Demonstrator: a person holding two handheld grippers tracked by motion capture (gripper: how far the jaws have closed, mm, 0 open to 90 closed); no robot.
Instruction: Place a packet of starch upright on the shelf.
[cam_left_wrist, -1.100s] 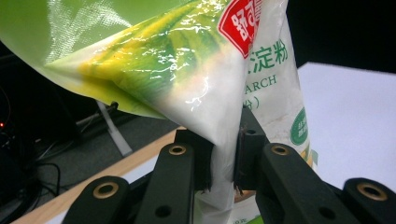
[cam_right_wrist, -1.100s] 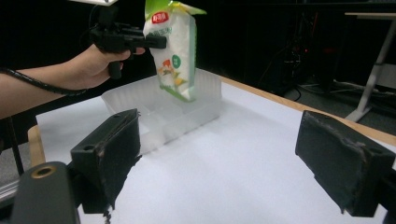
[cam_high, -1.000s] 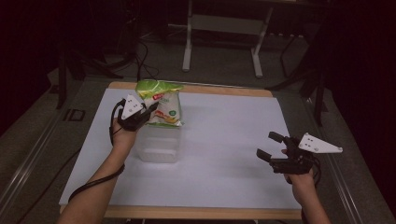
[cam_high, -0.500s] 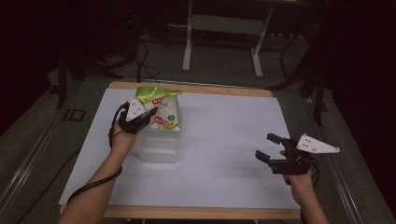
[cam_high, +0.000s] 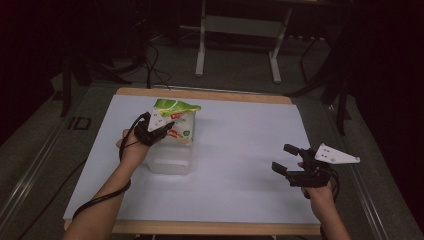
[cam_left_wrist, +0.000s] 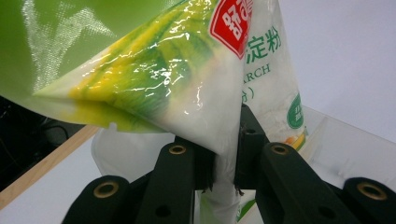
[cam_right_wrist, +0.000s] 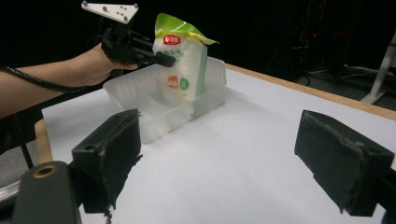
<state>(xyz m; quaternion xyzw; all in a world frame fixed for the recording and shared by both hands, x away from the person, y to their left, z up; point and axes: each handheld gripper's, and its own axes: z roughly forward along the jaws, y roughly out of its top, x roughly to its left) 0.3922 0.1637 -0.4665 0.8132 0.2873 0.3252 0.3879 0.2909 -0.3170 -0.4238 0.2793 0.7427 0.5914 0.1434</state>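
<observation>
Nearest the person, the right gripper (cam_high: 287, 163) hovers just above the white table top (cam_high: 240, 150) at its right side, with its jaws spread wide and nothing between them; the right gripper view shows the two black pads (cam_right_wrist: 109, 154) well apart over bare white surface. The right hand (cam_high: 320, 192) grips it from behind, the grey three-cornered plate (cam_high: 336, 155) riding on top.

Farther in, on the left half of the table, a clear plastic container (cam_high: 171, 159) sits on the white surface. A green-and-white bag (cam_high: 179, 122) stands upright in it, leaning against the far wall of the container, bottom end inside and green top sticking up above the rim. The left gripper (cam_high: 167, 127) has its jaws pinched tight on the side of this bag near its upper part; the left gripper view shows the plastic film squeezed between the two black jaws. The left hand (cam_high: 131, 145) holds that gripper beside the container.

Beyond the table's wooden far edge (cam_high: 200, 92) lies a grey floor with metal stand legs (cam_high: 202, 50).
</observation>
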